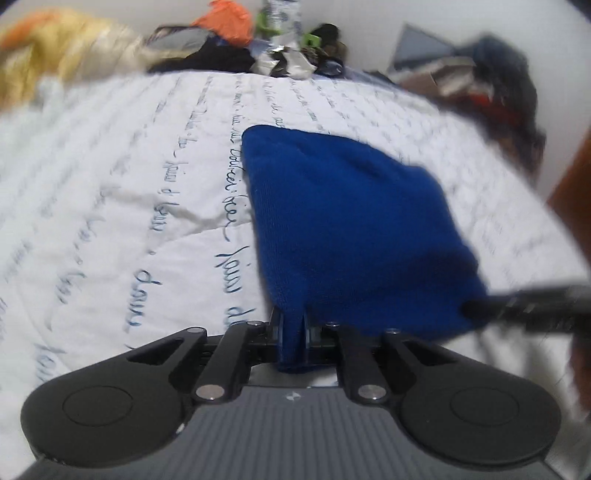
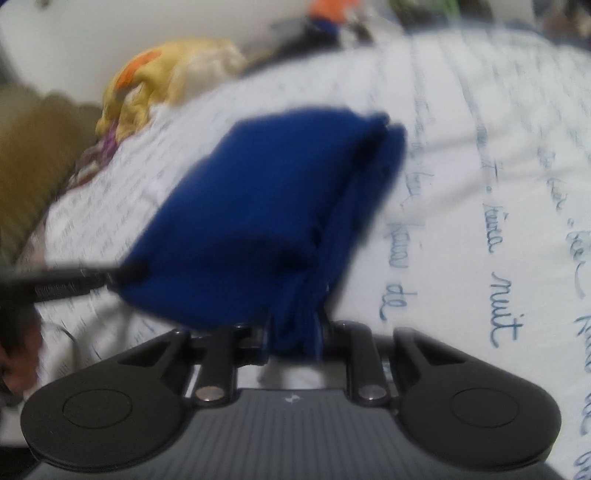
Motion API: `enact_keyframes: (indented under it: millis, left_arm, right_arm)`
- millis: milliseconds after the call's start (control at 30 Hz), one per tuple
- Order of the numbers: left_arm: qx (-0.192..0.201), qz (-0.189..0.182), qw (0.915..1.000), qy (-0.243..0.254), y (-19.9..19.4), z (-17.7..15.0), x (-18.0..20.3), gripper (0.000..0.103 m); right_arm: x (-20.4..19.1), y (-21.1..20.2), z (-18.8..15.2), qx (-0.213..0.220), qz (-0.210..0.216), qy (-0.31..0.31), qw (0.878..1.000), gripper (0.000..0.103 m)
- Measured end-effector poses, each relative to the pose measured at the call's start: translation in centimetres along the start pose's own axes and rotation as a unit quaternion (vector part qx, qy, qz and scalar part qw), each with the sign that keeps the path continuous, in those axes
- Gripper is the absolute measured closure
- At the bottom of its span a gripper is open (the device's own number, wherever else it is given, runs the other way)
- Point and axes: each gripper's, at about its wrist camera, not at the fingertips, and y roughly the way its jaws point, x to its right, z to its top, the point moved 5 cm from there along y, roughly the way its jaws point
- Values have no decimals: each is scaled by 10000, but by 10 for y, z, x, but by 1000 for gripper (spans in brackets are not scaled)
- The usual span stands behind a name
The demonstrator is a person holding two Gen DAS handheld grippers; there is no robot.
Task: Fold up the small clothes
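Garment [image 1: 354, 221] lies on the bed [image 1: 129, 192], spread forward from the left gripper [image 1: 293, 332], its near corner pinched between the jaws. Right gripper [image 2: 295, 332] holds the other near corner; in the left wrist view it enters from the right edge, touching the garment's right corner. Pile of clothes [image 1: 236, 44] along the bed's far edge, against the wall. Crumpled cloth [image 1: 66, 51] at far left. Second heap [image 1: 491, 81] at far right.

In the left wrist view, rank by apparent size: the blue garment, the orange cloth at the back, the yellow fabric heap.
1. blue garment, largest, though nearest the camera.
2. yellow fabric heap, blurred and cut by the frame edge.
3. orange cloth, smallest, farthest back.
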Motion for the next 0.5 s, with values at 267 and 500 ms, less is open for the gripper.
enact_keyframes:
  millis: [267,500]
  left_arm:
    - [917,-210,9953,250,-28,14,24,38]
    - [710,-377,9933,832,31,8,54,33]
  right_arm:
    - [31,-28,51,839,102,695,9940,35]
    - [3,48,125,466,-264,-161,9984,37]
